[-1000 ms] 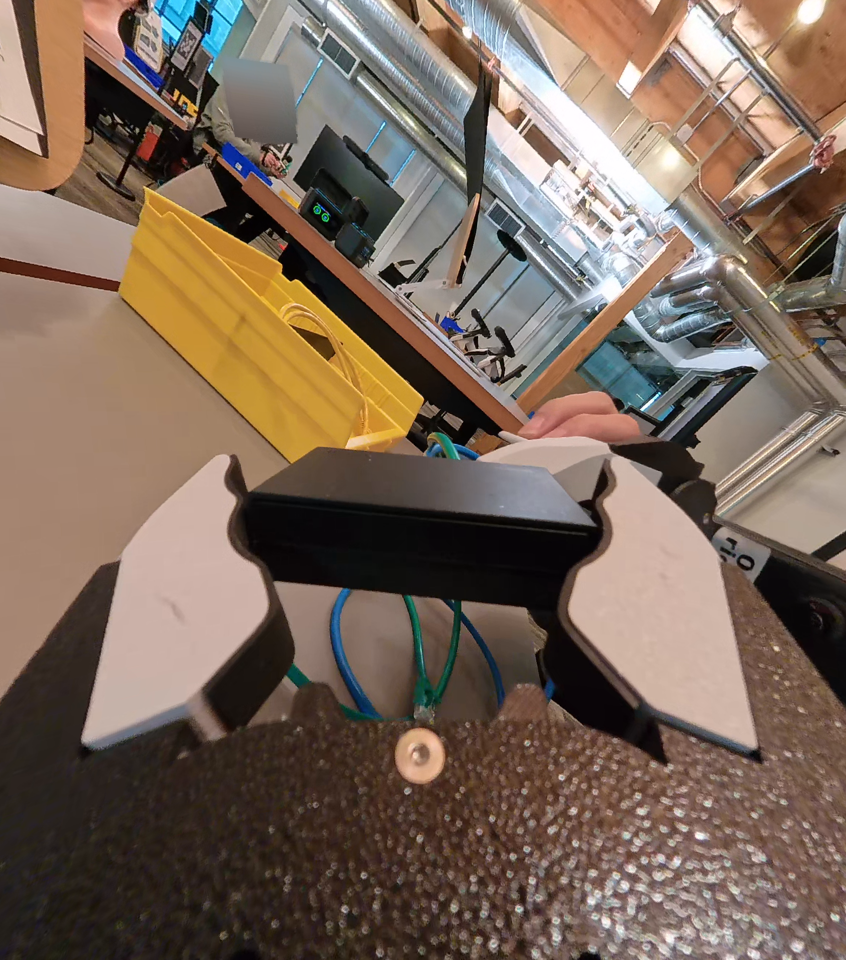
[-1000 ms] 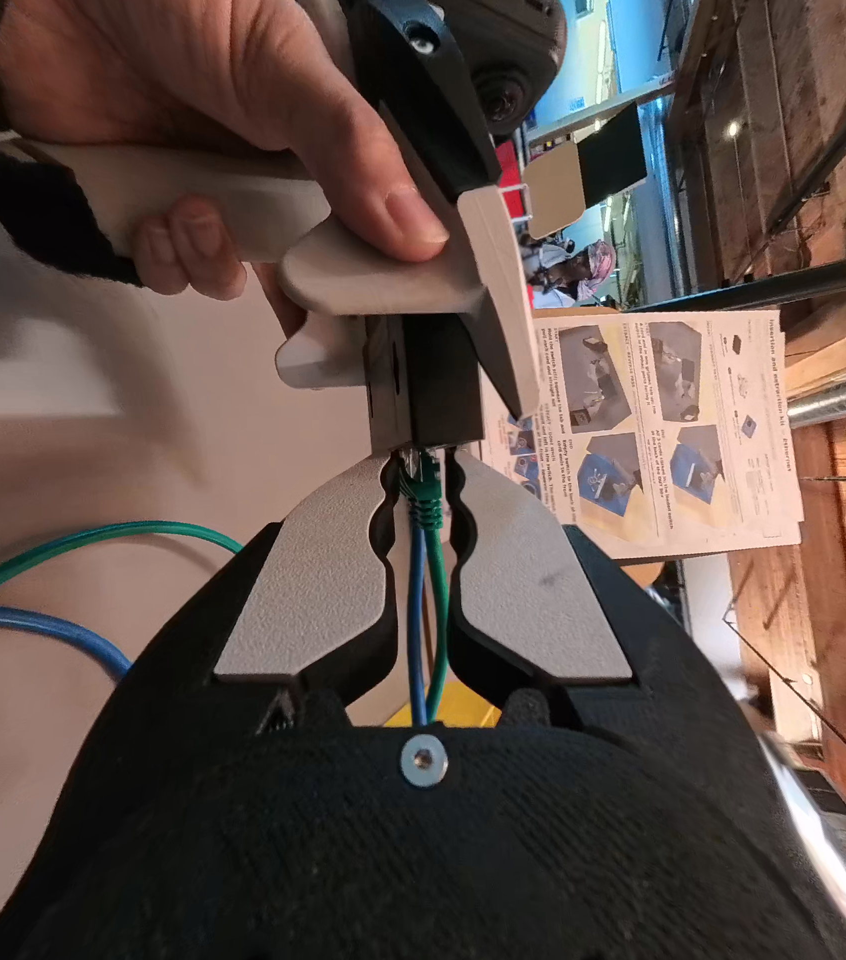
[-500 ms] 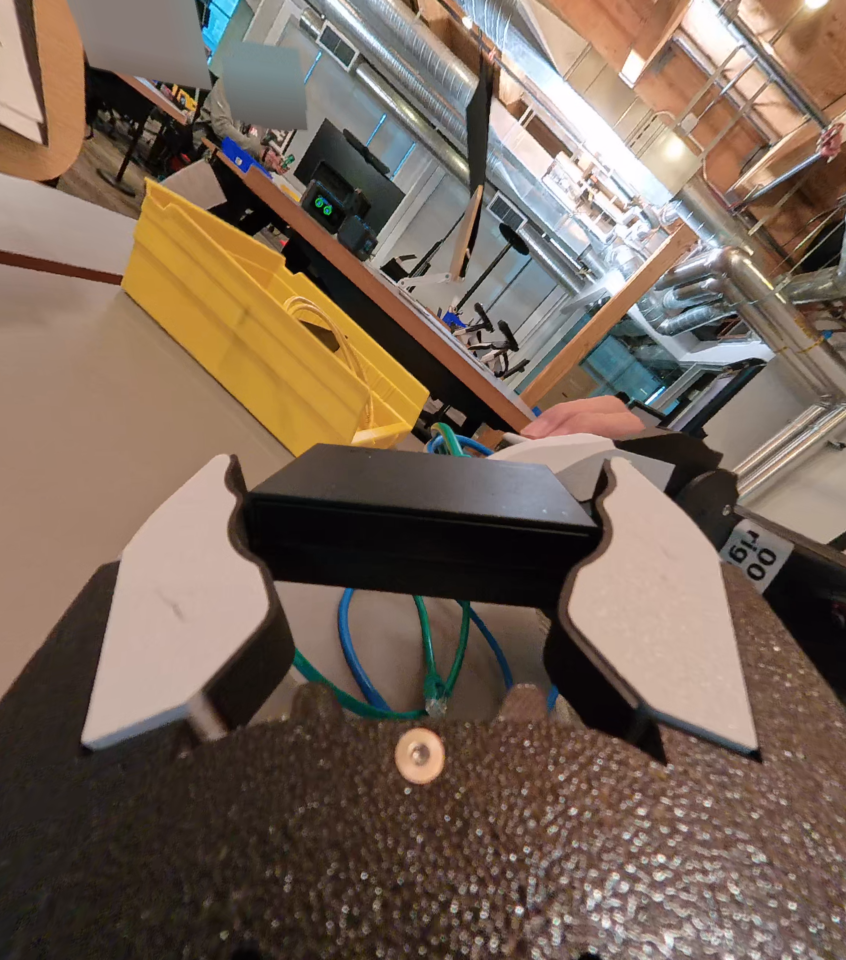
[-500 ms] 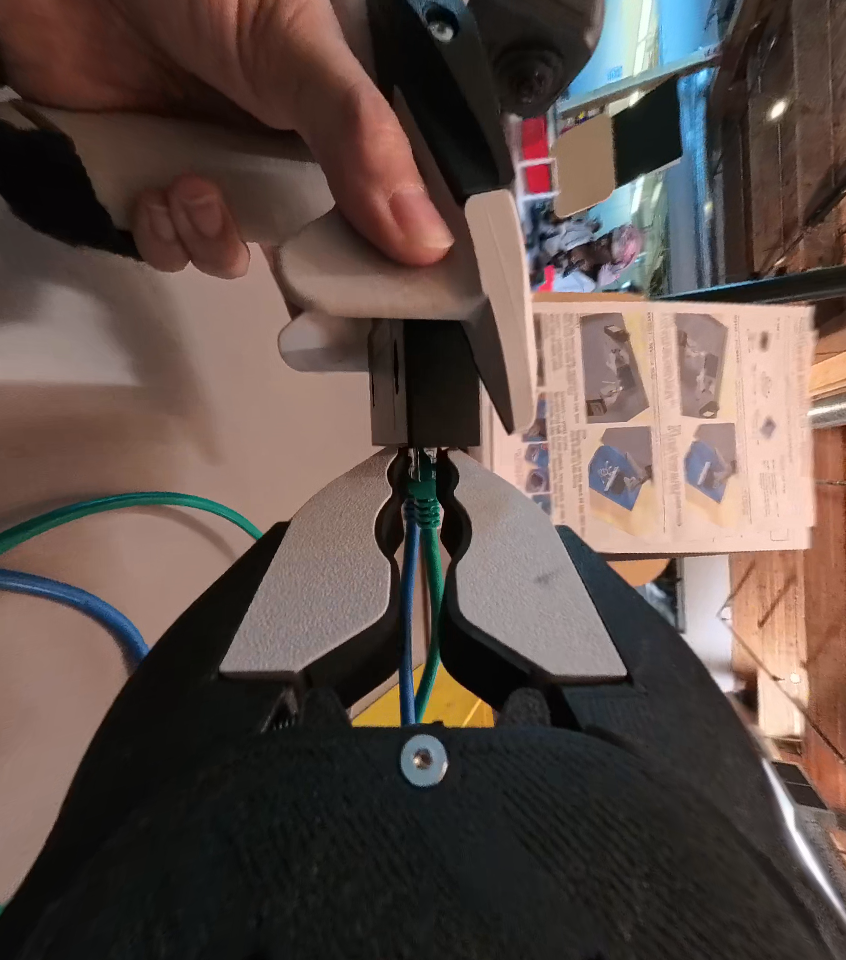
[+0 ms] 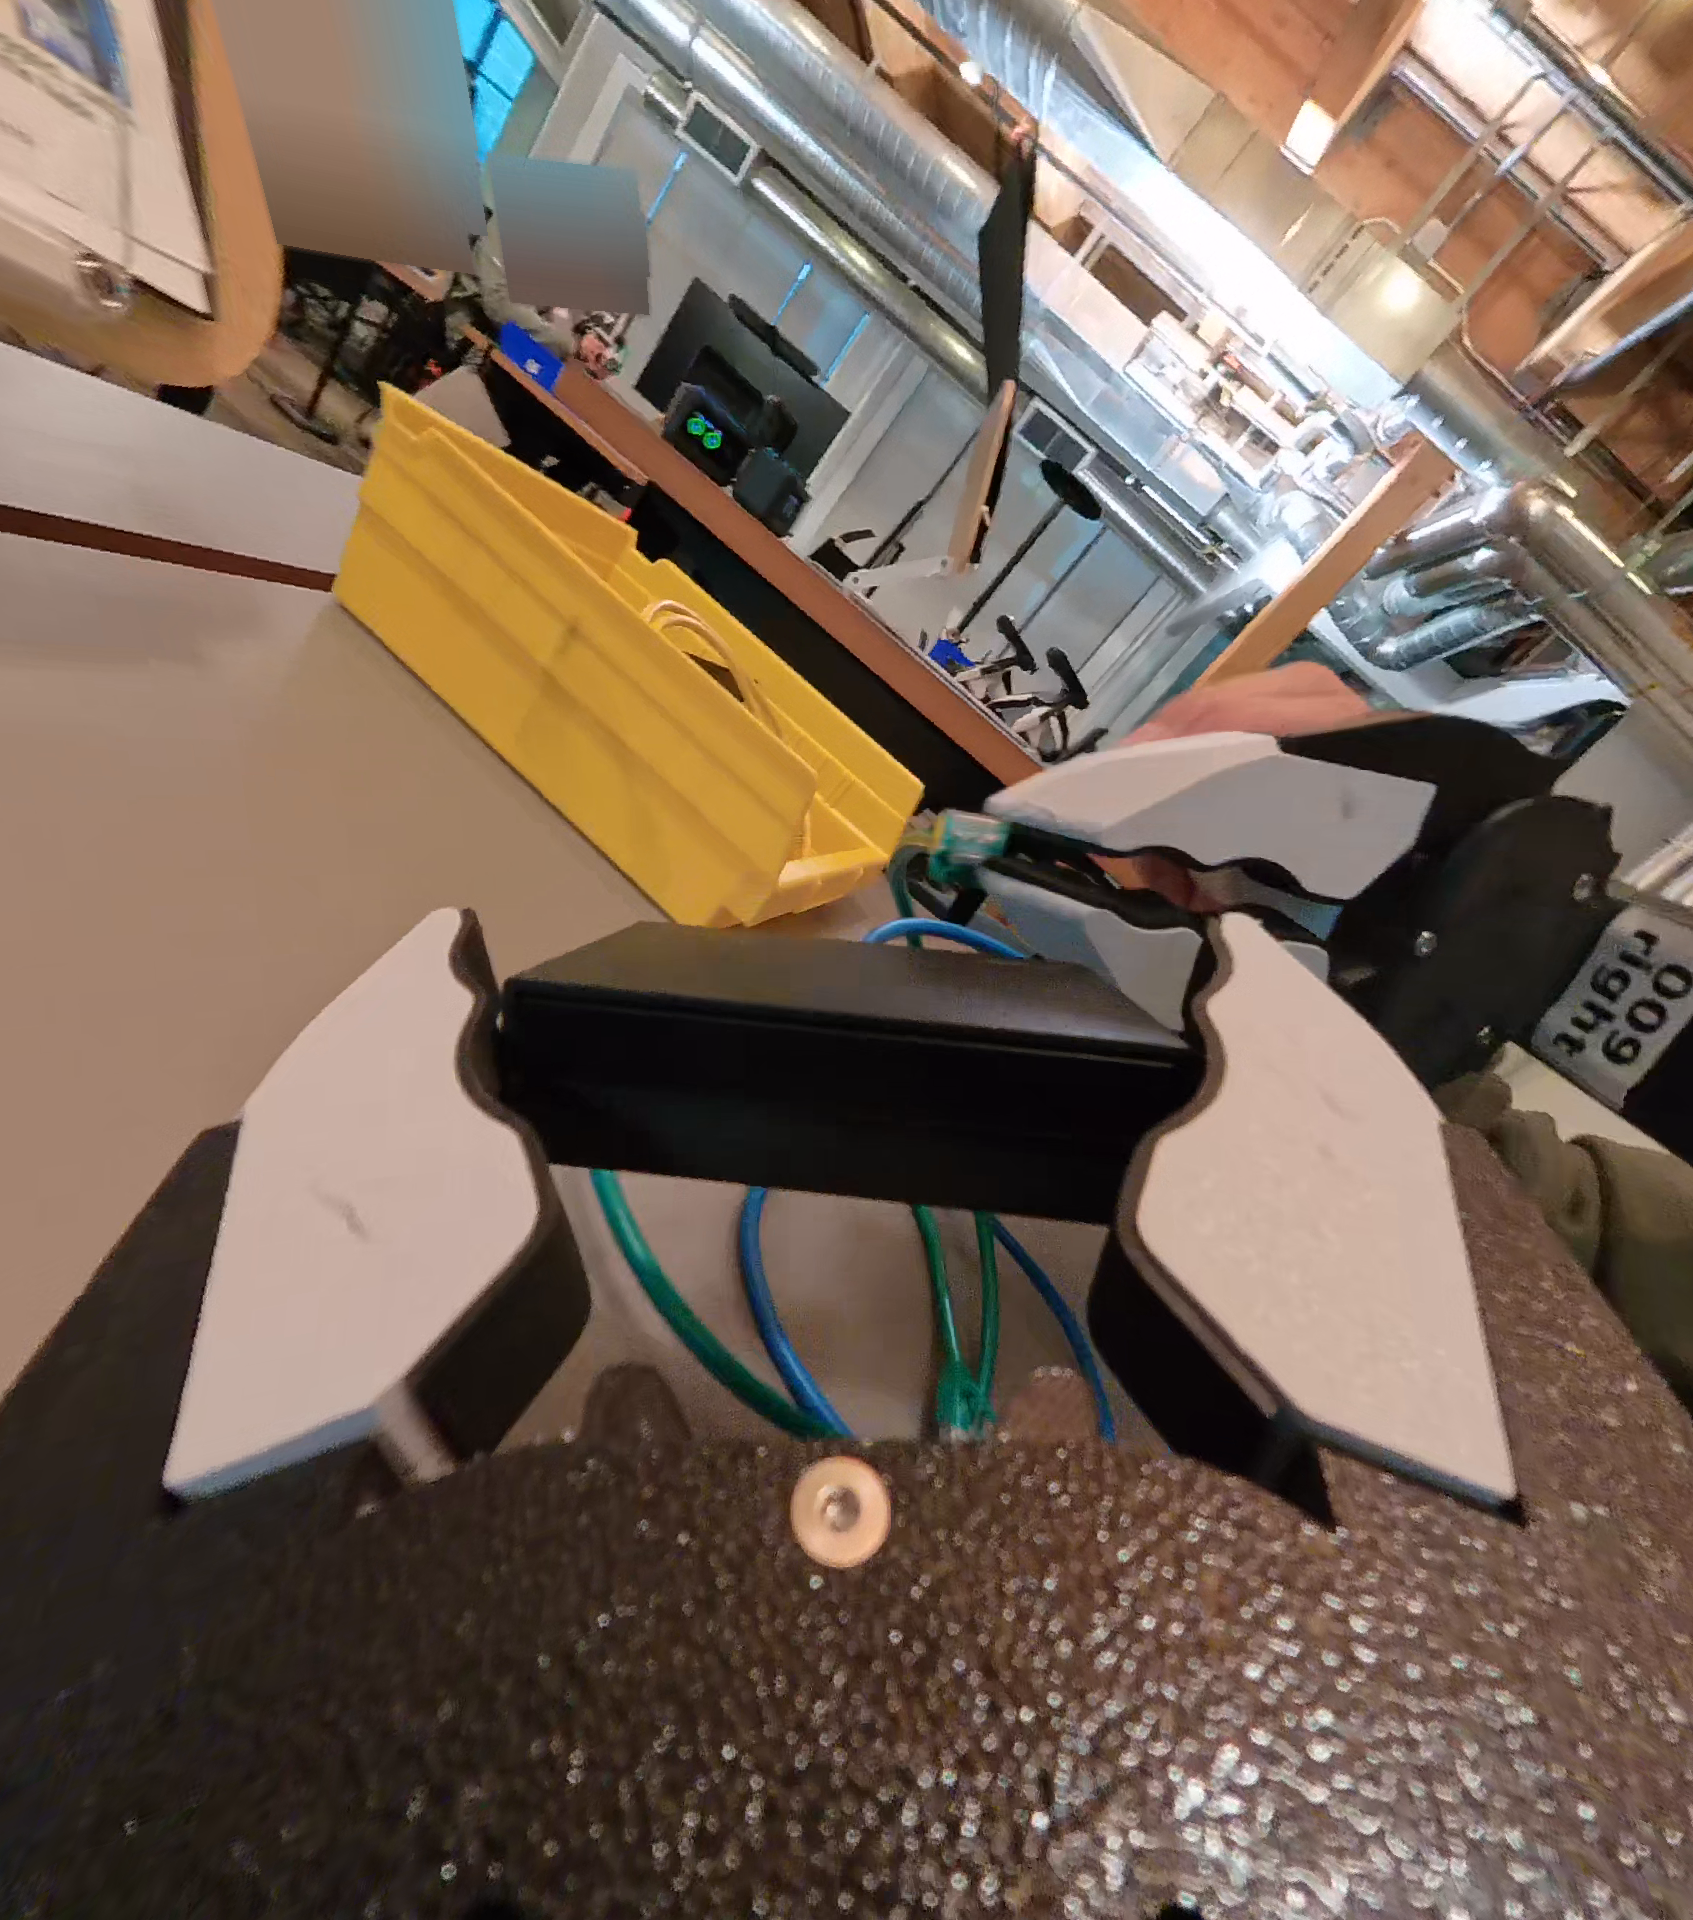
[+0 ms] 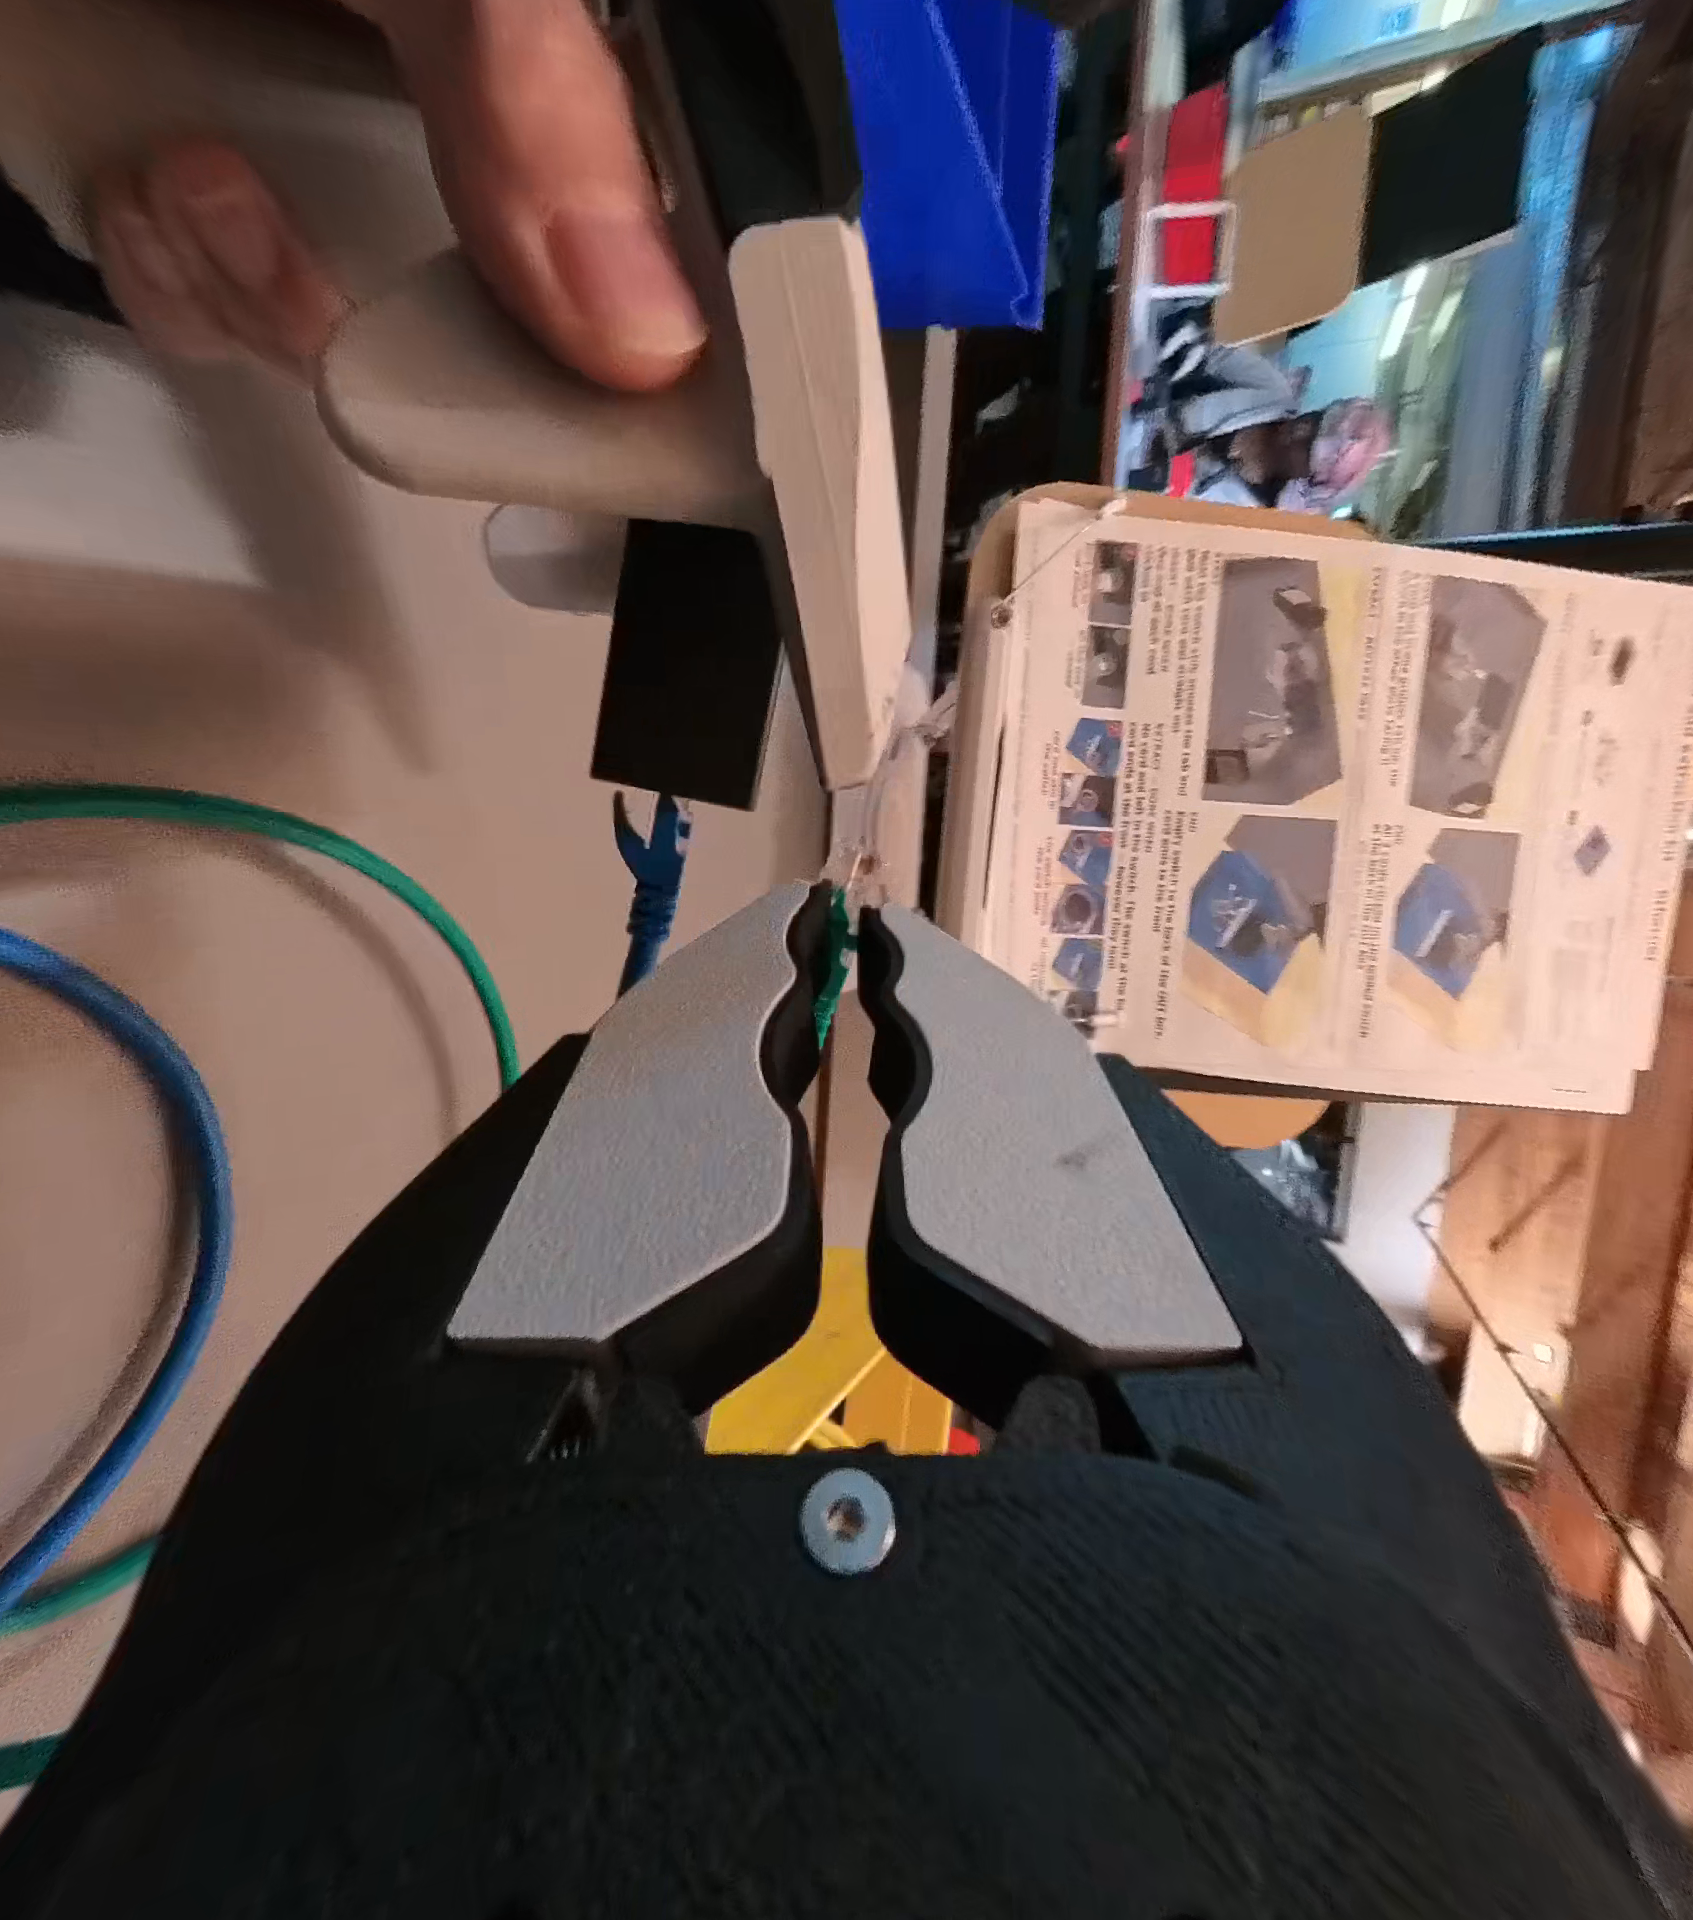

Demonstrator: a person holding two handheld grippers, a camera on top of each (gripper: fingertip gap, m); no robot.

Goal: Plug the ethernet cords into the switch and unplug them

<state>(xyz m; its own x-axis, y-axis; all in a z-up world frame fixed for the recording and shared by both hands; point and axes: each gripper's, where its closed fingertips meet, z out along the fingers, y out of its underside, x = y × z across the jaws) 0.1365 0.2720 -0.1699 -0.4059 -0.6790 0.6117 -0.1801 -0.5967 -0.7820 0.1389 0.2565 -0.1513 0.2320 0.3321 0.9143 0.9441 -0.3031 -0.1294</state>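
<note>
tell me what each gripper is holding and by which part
Left gripper clamps the switch by its two short ends. Right gripper pinches the green cord at its plug.

The switch's [image 5: 837, 1049] port face is hidden; cables [image 6: 42, 1299] run off-frame.

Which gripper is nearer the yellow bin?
Right. The right gripper, holding the green plug, sits beside the yellow bin; the left gripper grips the black switch farther back.

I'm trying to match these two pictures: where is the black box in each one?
Left wrist view: the black box sits mid-picture, clamped between the left claw.
Right wrist view: the box hangs upper middle, end-on.
Shared landmark: the yellow bin, low in the right view.
</note>
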